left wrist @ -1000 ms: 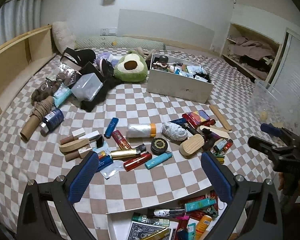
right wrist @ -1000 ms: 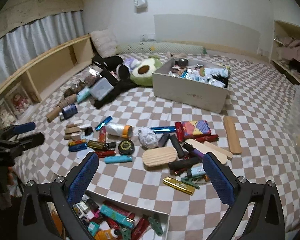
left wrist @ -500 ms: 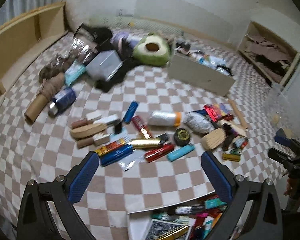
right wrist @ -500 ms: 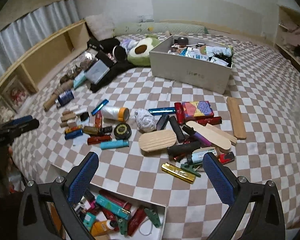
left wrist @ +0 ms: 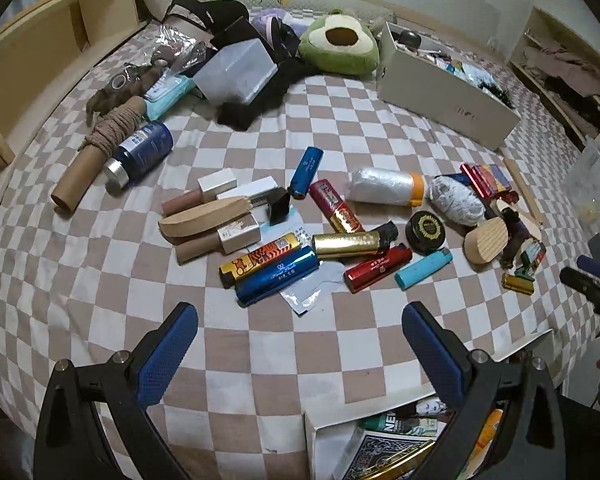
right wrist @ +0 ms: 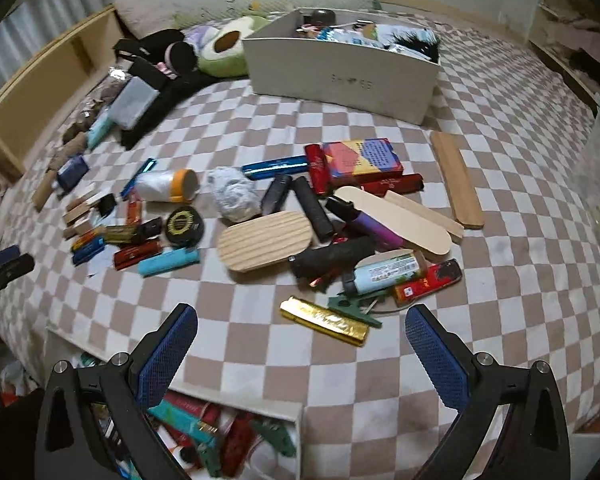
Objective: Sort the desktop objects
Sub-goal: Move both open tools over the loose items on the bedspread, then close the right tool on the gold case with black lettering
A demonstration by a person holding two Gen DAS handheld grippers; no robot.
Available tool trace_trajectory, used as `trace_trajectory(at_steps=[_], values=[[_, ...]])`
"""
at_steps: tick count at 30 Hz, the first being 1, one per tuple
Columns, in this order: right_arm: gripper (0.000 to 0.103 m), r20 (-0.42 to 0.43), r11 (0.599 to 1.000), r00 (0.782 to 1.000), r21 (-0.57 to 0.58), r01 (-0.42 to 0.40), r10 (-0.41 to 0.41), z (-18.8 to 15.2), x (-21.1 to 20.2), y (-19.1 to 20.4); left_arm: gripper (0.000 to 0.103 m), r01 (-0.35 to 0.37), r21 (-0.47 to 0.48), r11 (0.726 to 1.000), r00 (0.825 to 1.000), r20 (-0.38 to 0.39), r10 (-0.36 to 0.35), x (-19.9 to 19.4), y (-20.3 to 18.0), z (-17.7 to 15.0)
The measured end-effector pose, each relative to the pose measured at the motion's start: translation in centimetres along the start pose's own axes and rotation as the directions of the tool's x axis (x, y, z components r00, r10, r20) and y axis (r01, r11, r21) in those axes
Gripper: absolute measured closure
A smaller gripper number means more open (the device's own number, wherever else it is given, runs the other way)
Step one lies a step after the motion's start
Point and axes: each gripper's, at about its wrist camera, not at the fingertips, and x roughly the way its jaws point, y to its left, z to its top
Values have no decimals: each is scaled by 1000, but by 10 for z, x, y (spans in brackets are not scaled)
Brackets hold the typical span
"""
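Lighters (left wrist: 423, 268) and other small, light, slippery sticks lay scattered on the checkered bed (left wrist: 100, 272) beyond a part-filled white box (right wrist: 236, 412), both grippers (left wrist: 300, 344) (right wrist: 300, 344) hovered with jaws spread, and gripping across the middle seemed safest.

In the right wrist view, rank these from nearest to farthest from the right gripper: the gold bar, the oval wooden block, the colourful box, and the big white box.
From the right gripper:
1. Gold bar, just ahead, slightly right.
2. Oval wooden block, ahead, slightly left.
3. Colourful box, mid-bed, right of centre.
4. Big white box, at the back.
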Motion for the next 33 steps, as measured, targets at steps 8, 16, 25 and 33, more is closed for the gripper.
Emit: trace_trajectory(at_steps=[8,16,25,33], values=[[0,-100,1000,995,14,26,-25,2,27,-9,0,7,-39,999,998,-61,-9,19,7,-2],[0,-188,999,982,45,15,-6,3,42,-22,0,-4,-38,999,997,-82,1,24,5,-4],[0,-278,992,957,114,-57,87,-1,56,-33,0,-1,-34,999,995,-102,-3,28,3,-5],[0,-309,969,943,245,-44,121,4,72,-47,0,-17,-45,999,990,-140,10,39,6,-5]])
